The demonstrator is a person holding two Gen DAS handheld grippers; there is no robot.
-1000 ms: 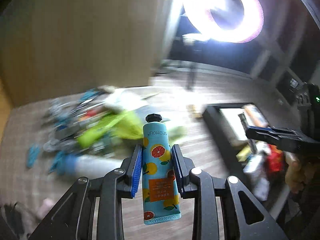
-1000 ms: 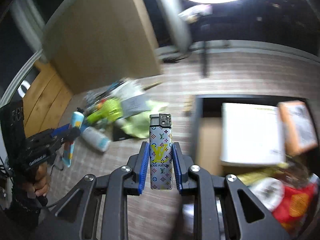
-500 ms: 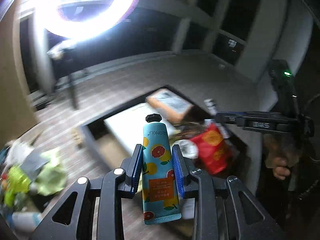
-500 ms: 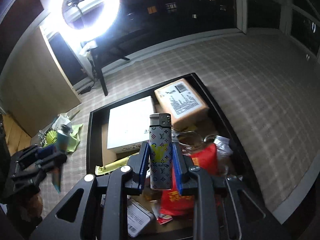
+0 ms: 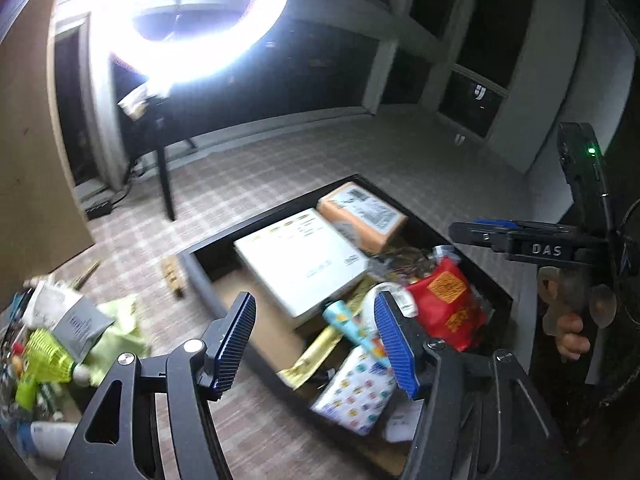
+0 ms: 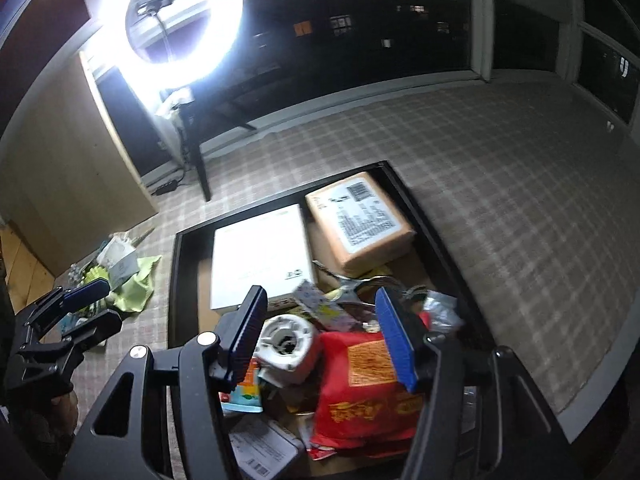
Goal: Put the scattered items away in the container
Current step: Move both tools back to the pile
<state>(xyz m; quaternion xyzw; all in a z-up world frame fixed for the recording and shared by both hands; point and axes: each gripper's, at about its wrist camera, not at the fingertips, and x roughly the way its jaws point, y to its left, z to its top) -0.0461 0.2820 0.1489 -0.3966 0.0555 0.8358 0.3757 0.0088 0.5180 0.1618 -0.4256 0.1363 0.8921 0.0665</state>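
A black open container (image 5: 192, 256) (image 6: 176, 280) sits on the checked floor, full of items. My left gripper (image 5: 316, 344) is open and empty above its near edge. The blue fruit-print tube (image 5: 352, 330) lies inside the container below it; its end also shows in the right wrist view (image 6: 244, 394). My right gripper (image 6: 320, 336) is open and empty over the container. The white patterned lighter (image 6: 324, 308) lies inside, between its fingers in view. The left gripper (image 6: 86, 308) also shows in the right wrist view, and the right gripper (image 5: 480, 234) in the left wrist view.
The container holds a white box (image 5: 300, 264) (image 6: 260, 256), an orange parcel (image 5: 360, 216) (image 6: 360, 220), a red packet (image 5: 448, 304) (image 6: 364, 392) and a tape roll (image 6: 284, 344). A pile of scattered items with a green cloth (image 5: 116, 332) (image 6: 134, 284) lies left. A ring light (image 5: 192, 12) stands behind.
Both grippers have opened. The tube dropped from the left gripper and the lighter from the right; both now lie in the container.
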